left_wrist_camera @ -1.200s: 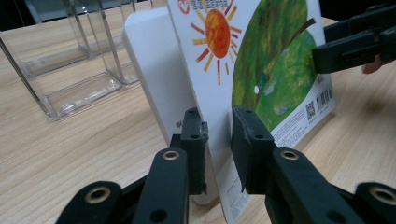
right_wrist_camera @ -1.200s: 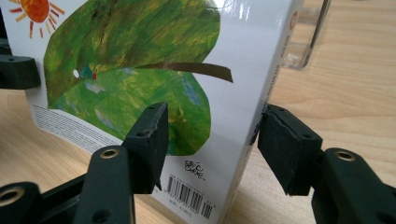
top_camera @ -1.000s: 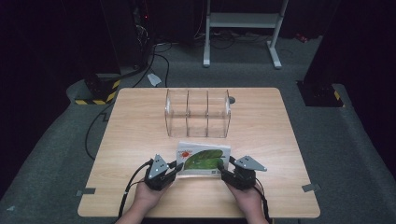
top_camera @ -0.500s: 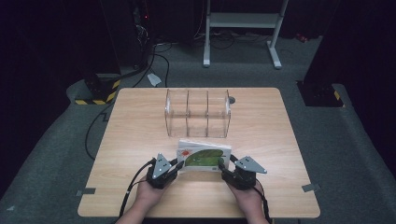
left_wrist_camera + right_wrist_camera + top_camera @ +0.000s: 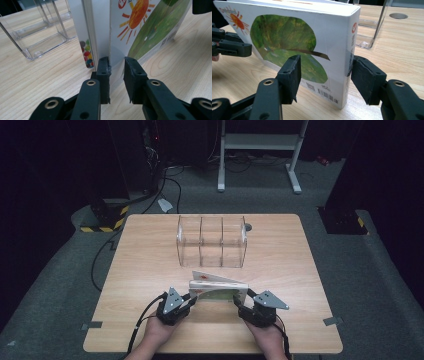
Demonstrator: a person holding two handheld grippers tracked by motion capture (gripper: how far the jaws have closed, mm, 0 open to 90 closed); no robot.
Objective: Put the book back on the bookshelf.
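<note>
- While the book stands up on its long edge on the desk, the two grippers sit at its ends, most likely to keep it from tipping over.
- From the high view, the book is at 6 o'clock from the clear box, which has three slots. It may be going into one of them.
- At the book's 9 o'clock end is the left gripper. Its jaws are narrow, with the front cover between them, and they have just been opening a little. One pad touches the cover and the other looks just off it.
- At the 3 o'clock end is the right gripper. Its jaws are wide around the whole thick end and have just been opening too. The grip looks loose.
- Up close, the left gripper view shows a painted sun and the small gap at the pad, which the high view does not show.
- A big green leaf on the cover shows in the right gripper view, while the high view shows how near the box is.
</note>
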